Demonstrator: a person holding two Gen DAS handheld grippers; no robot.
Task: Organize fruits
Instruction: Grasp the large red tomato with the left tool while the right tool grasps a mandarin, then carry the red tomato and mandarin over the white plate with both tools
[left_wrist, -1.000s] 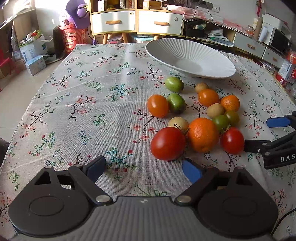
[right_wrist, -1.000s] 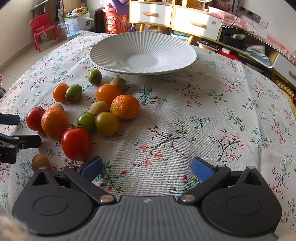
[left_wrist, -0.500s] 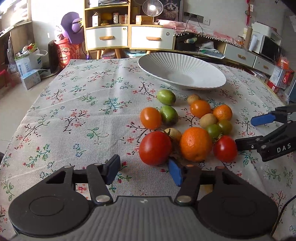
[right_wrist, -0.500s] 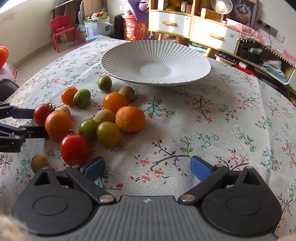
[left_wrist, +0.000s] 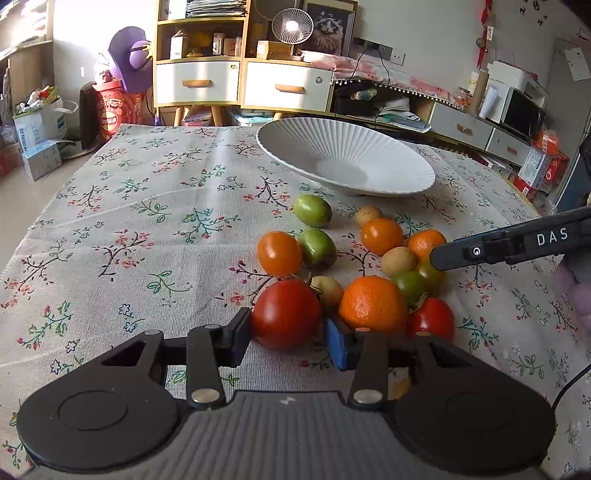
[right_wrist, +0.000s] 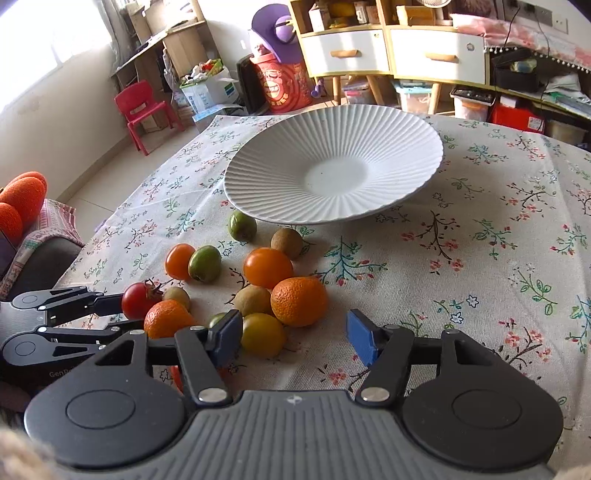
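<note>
On the floral bench (left_wrist: 155, 221), left tongs (left_wrist: 290, 334), closing, clamp the red tomato (left_wrist: 286, 314); right tongs (right_wrist: 293, 338), closing, stand empty near it.

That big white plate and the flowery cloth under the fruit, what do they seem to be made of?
The white ribbed plate looks like glazed ceramic: its radiating ridges are crisp and its centre has a soft sheen, though hard plastic cannot be ruled out. The floral tablecloth looks like coarse woven fabric, perhaps linen or cotton: matte, with a visible weave, printed sprigs and shallow creases.
</note>
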